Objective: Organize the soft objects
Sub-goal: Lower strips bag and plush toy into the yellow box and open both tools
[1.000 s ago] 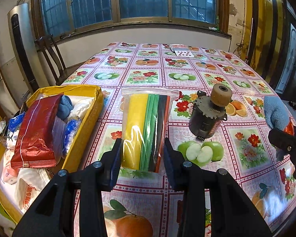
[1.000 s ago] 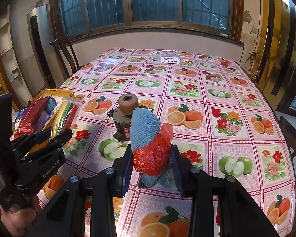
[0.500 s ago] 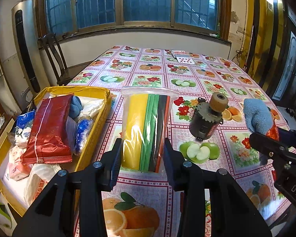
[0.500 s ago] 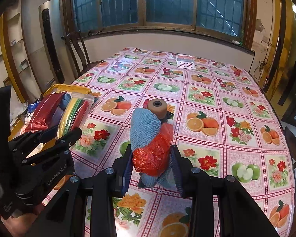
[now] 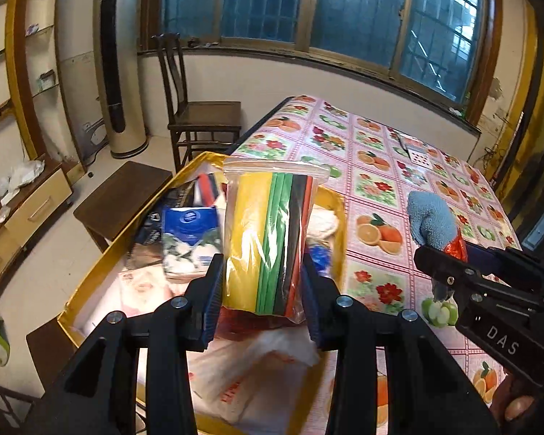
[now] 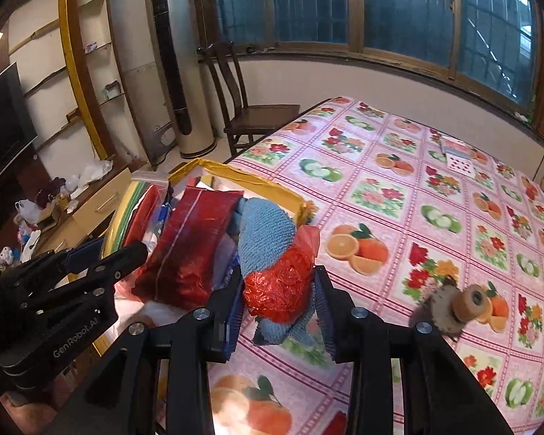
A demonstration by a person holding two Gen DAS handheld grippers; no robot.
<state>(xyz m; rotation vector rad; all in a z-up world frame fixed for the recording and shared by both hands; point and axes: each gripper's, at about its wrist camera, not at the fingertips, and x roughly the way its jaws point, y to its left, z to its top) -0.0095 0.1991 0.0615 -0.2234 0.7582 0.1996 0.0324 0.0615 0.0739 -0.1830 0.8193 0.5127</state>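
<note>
My left gripper [image 5: 262,286] is clamped on the clear zip-top plastic bag of yellow, green, black and red foam sheets [image 5: 272,239], gripping its lower part on both sides; the bag stands upright between the jaws and hangs over the yellow open-topped box [image 5: 335,201], not yet set down. My right gripper [image 6: 279,302] is closed on the blue terry cloth bundled with crinkled red plastic wrap [image 6: 272,253], pinched at the red part, with the blue end sticking up. From the right wrist view this bundle sits over the tablecloth just beside the box's near corner, not over the box interior as far as I can tell. Box contents so far: a dark red foil packet [image 6: 196,243], a blue-and-white printed pouch [image 5: 190,233], white plastic bags with red lettering [image 5: 250,380], plus other soft items partly hidden under these. On the pink fruit-and-flower tablecloth [image 6: 435,188], a hard brown-and-grey motor-like part with a cylindrical knob [image 6: 457,306] lies blurred at the right; I judge it not a soft object and not part of the sort. A small stack of playing cards [image 6: 458,154] sits far back. Status estimate: most soft items boxed; remaining work is releasing both held items into the box. No other loose soft item visible on the table.
</note>
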